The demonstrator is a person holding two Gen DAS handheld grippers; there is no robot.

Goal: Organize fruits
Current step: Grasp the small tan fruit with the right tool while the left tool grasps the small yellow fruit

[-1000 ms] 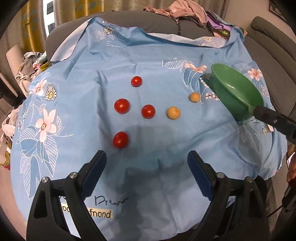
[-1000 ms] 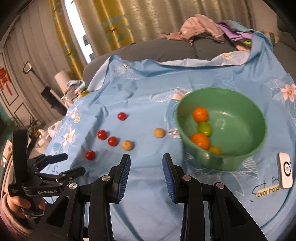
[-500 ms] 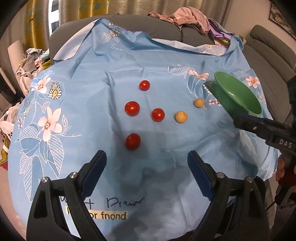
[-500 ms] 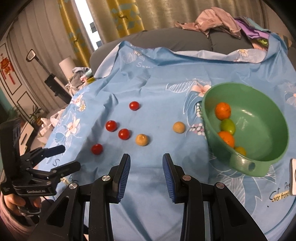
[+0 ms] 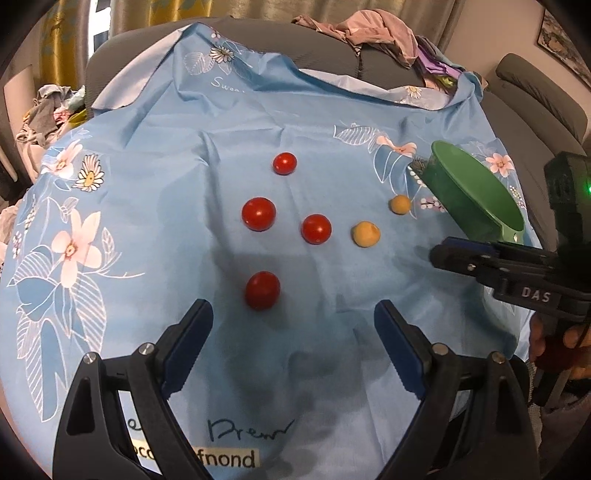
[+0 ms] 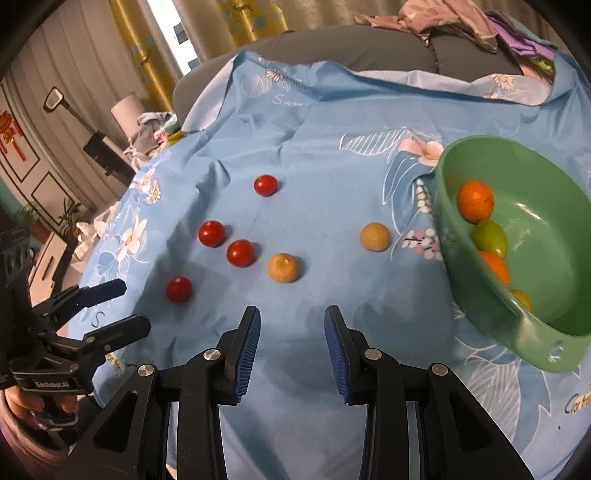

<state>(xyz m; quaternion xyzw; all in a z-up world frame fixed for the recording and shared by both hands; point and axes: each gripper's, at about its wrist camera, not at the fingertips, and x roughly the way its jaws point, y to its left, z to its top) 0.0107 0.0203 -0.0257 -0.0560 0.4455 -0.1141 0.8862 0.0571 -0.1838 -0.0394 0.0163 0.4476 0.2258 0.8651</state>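
Several red cherry tomatoes lie on the blue floral cloth [image 5: 147, 192]; the nearest tomato [image 5: 262, 290] sits just ahead of my left gripper [image 5: 291, 314], which is wide open and holds nothing. Two tan round fruits [image 5: 365, 233] [image 5: 400, 204] lie to their right. In the right wrist view the green bowl [image 6: 554, 258] holds two oranges [image 6: 475, 201], a green fruit [image 6: 489, 236] and a small yellow one. My right gripper [image 6: 292, 314] hovers over bare cloth, its jaws a narrow gap apart and nothing between them; the closer tan fruit [image 6: 282, 267] lies just ahead of it.
The cloth covers a grey sofa [image 5: 332, 55] with a pile of clothes [image 5: 369, 33] on its back. A printed label [image 5: 207, 458] sits at the cloth's near edge. Yellow curtains [image 6: 155, 55] and clutter stand off to the left. A hand [image 6: 26, 402] holds the left gripper [image 6: 129, 306].
Both grippers have moved forward and down toward the cloth, so the fruits look larger. The right gripper has come further into the left wrist view. Neither jaw gap has altered.
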